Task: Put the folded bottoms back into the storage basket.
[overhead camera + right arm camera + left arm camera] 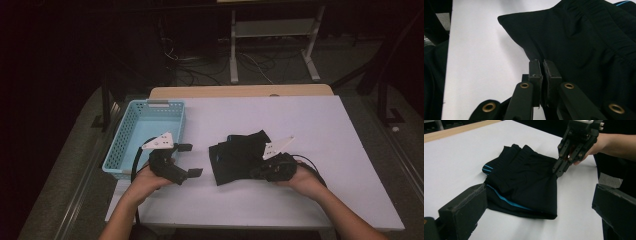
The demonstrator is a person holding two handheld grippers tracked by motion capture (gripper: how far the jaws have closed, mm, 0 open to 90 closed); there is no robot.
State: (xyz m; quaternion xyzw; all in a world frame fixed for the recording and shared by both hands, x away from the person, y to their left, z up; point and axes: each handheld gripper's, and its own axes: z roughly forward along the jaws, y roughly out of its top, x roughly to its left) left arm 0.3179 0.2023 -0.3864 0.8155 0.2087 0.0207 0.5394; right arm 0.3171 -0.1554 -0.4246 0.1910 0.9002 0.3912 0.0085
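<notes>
The right gripper (541,65) pinches the edge of the folded black shorts (524,182) mid-table; keep that nip tight and drag low. The left gripper (189,160) waits wide open, with the blue basket (131,131) just beyond it

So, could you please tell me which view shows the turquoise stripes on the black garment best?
The left gripper view: the turquoise stripes run along the black garment. The high view shows it as a dark heap; the right gripper view catches one sliver of stripe.

Each black claw (189,160) carries brass rivets, a white triangular plate, trailing cable.
</notes>
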